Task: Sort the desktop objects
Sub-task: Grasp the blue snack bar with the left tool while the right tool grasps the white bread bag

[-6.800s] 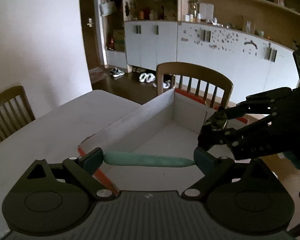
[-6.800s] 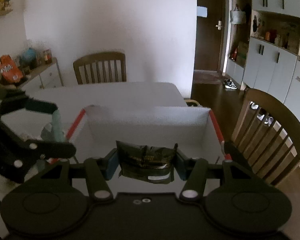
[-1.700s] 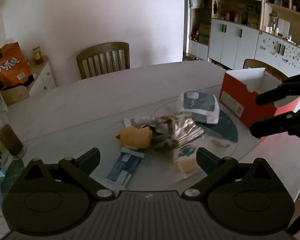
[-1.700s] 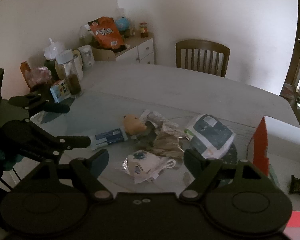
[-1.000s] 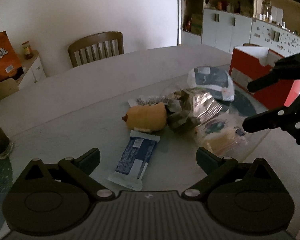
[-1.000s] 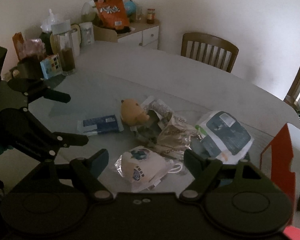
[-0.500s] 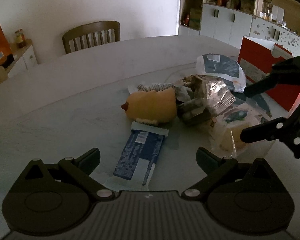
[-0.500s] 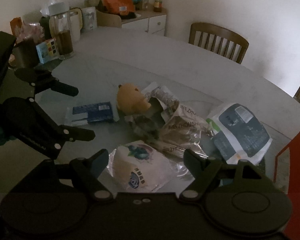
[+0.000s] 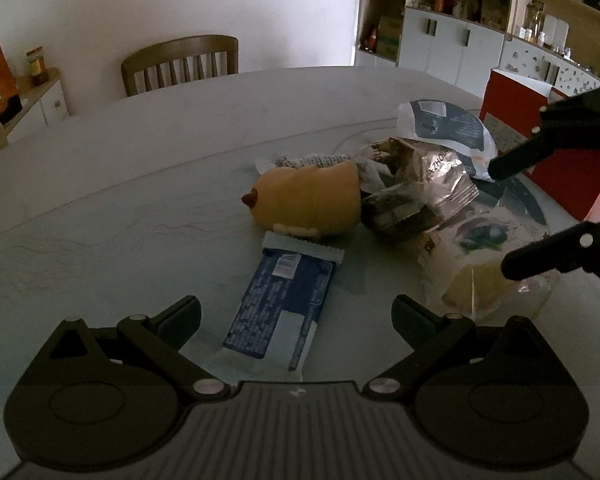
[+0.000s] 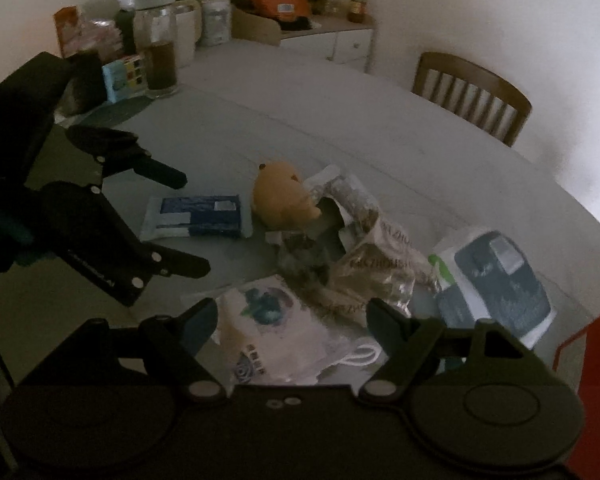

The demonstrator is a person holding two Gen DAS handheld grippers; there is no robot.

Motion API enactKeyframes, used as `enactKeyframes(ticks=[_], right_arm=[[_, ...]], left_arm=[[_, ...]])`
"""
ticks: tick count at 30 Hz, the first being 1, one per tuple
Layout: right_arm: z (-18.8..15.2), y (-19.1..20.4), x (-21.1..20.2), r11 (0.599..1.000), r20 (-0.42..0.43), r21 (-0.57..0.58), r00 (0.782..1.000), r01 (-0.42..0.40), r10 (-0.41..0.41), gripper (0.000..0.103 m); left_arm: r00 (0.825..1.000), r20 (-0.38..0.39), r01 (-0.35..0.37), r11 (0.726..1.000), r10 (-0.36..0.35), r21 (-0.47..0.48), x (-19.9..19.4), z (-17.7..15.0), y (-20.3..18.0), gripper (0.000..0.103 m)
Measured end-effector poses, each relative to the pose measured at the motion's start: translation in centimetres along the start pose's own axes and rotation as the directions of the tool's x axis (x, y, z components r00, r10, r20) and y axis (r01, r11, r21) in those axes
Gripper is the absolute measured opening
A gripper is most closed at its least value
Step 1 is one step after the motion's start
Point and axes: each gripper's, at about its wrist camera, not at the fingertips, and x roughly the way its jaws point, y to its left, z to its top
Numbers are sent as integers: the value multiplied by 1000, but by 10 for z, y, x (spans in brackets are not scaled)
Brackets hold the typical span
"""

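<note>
Both tongs spread wide, empty. Left tongs (image 9: 296, 316) straddle the blue wrapper (image 9: 280, 300) lying flat mid-worktop (image 9: 140, 152); right tongs (image 10: 292, 320) over the mask bag (image 10: 276, 336). Light, slippery stuff, I'd pinch the long edges.

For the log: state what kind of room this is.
Probably a home dining room: a wooden chair at a large table, wall cabinets with shelves, and a snack-laden sideboard.

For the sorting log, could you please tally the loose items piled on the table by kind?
Plush toy: 1
Blue snack bar: 1
Clear bagged face mask: 1
Silver foil wrappers: 1 crumpled cluster
White-and-navy pouch: 1
Total: 5
</note>
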Motion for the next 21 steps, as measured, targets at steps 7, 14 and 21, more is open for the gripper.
enactKeyframes(ticks=[7, 14, 21], right_arm=[[1, -2, 19, 994, -73, -44, 992, -104, 101, 80], [-5, 1, 32, 992, -96, -24, 988, -125, 122, 64], [-5, 6, 29, 993, -82, -3, 990, -115, 114, 55]], left_arm=[[1000, -4, 16, 1000, -16, 0, 3, -3, 2, 102], [1000, 9, 14, 1000, -14, 24, 5, -4, 0, 95], [1000, 13, 17, 997, -18, 72, 4, 0, -10, 66]])
